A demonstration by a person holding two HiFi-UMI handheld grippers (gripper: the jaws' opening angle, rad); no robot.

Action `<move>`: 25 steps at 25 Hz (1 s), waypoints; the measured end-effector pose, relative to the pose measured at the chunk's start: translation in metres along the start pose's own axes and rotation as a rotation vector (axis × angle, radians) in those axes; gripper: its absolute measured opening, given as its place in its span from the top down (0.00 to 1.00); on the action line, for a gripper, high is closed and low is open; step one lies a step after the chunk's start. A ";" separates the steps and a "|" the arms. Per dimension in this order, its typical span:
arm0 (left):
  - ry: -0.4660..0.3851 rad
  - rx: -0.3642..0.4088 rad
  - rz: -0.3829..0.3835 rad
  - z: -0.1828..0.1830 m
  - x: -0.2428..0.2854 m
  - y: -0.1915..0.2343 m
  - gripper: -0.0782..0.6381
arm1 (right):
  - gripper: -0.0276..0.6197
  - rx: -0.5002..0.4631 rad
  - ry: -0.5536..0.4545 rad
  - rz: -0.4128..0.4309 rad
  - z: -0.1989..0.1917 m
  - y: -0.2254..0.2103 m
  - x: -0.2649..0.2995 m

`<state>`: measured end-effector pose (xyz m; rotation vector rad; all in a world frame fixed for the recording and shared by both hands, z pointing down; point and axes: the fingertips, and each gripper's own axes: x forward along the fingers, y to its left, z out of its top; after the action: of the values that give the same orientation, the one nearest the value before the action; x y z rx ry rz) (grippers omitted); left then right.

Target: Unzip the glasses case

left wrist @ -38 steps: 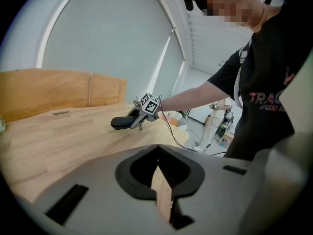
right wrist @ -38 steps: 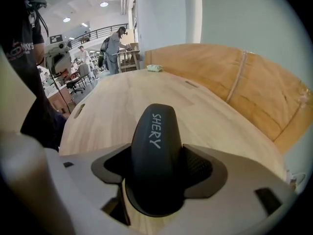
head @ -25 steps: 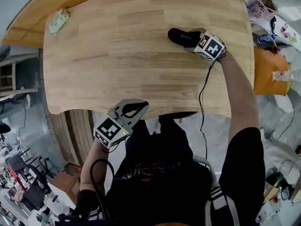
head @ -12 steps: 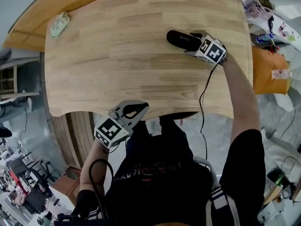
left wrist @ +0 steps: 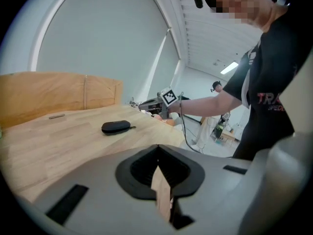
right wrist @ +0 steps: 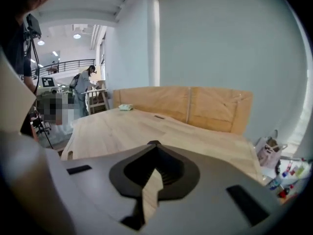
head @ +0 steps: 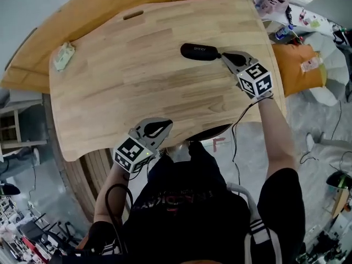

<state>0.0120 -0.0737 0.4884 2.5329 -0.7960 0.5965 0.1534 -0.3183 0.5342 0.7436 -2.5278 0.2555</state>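
left gripper (head: pixel 166 123): fingers pressed together, empty, over the bench (head: pixel 137 81) near edge | right gripper (head: pixel 224 55): fingers just closed, nothing between them | glasses case (head: pixel 199 51): flat on bench, just beside right fingertips, well ahead of left fingers

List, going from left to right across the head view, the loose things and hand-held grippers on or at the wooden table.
In order: pale green packet → left hand-held gripper → black glasses case → right hand-held gripper.
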 end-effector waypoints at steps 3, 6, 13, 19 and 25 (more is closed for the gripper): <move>-0.010 0.016 -0.027 -0.001 -0.010 0.000 0.87 | 0.94 0.061 -0.058 -0.072 0.010 0.035 -0.035; -0.019 0.027 -0.027 -0.002 -0.023 0.004 0.87 | 0.94 0.119 -0.117 -0.119 0.019 0.082 -0.062; -0.037 0.040 -0.049 -0.010 -0.051 -0.004 0.87 | 0.94 0.201 -0.163 -0.178 0.026 0.192 -0.095; -0.030 0.059 -0.099 -0.031 -0.076 -0.033 0.87 | 0.94 0.257 -0.199 -0.183 0.024 0.288 -0.106; 0.001 0.067 -0.155 -0.060 -0.092 -0.059 0.87 | 0.94 0.340 -0.216 -0.161 0.015 0.365 -0.103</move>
<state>-0.0368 0.0407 0.4756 2.6253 -0.5807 0.5819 0.0218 0.0289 0.4544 1.1554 -2.6376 0.5878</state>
